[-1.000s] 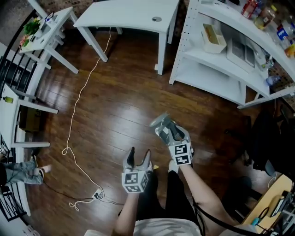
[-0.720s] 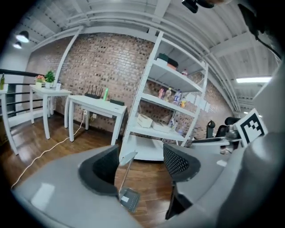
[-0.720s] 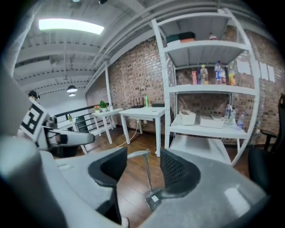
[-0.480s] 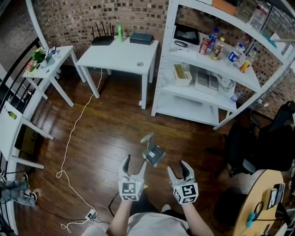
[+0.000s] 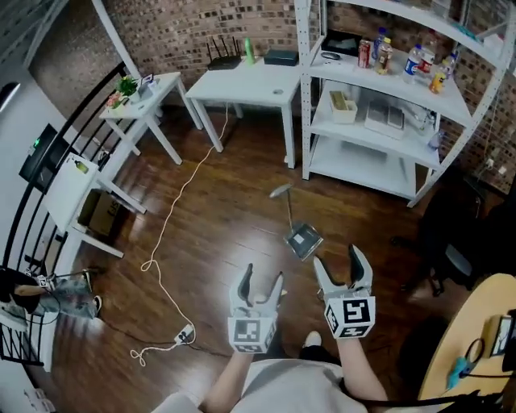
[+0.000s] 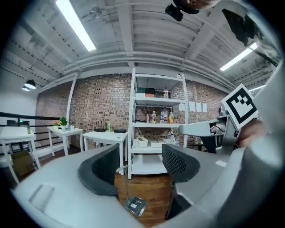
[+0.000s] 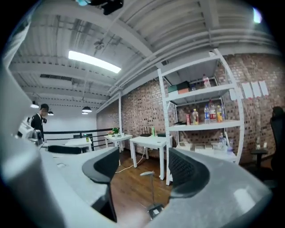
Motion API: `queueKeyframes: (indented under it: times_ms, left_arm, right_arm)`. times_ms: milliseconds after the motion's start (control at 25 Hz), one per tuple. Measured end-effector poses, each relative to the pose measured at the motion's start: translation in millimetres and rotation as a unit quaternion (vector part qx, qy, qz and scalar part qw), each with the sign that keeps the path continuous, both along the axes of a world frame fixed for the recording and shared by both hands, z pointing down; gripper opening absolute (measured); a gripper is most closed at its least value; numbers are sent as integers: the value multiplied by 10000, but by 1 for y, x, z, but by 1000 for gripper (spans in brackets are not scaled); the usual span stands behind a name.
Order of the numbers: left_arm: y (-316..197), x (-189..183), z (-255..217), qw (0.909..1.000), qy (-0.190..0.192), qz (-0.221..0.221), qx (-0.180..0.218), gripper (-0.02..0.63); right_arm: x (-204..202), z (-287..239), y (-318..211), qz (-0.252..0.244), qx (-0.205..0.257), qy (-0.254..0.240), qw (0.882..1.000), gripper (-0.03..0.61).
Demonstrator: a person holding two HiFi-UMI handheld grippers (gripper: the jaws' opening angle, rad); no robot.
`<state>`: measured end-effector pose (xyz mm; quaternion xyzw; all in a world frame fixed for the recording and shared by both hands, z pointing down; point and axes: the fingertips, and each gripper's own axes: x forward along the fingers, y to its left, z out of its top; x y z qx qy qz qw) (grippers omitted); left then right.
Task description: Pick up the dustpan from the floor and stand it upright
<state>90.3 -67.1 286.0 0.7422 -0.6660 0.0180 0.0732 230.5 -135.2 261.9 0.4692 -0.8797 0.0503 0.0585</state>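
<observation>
Dustpan [image 5: 302, 239] stands upright on the wood floor [image 5: 218, 218], just ahead of both claws. Its pan's white label is too small to read, and so are the bottles [image 5: 417, 60] on the shelf. Left gripper [image 5: 264, 277] gapes wide with nothing in it, and the right gripper [image 5: 339, 264] has its jaws opening, empty too.

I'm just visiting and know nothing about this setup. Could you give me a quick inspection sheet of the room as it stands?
Surface: dark, glossy wood floor.
Job's things: dustpan stands upright on the floor, handle up, touched by neither gripper.
Clutter: nothing seen around the dustpan.
Grippers: left gripper open, fingers empty; right gripper fingers opening, nothing between them.
Cables: white cable trails across the floor to a power strip.
Surroundings: white shelf rack with bottles, white table, brick wall, black chair.
</observation>
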Motion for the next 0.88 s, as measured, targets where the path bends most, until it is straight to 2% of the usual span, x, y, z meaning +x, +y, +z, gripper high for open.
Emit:
queueKeyframes:
  times_ms: [80, 240, 440, 640, 720, 880]
  left_arm:
    - [21, 9, -15, 9999, -61, -43, 101, 311]
    - [33, 9, -58, 9980, -175, 56, 597, 311]
    - [55, 16, -73, 9969, -155, 261, 726, 311]
    - [77, -11, -76, 9974, -110, 51, 712, 309]
    - [83, -30, -78, 9964, -111, -162, 826, 264]
    - [91, -64, -82, 9952, -103, -365, 899, 261]
  right_arm:
    - [14, -8, 25, -57, -42, -73, 9999, 325]
    - [26, -44, 53, 87, 488, 101, 9987, 325]
    - [26, -45, 77, 70, 277, 143, 9995, 321]
    - [1, -45, 100, -44, 214, 216, 9995, 301]
    - [-14, -40, 104, -118, 234, 245, 9994, 287]
    - [-44, -41, 111, -225, 381, 281, 9986, 275]
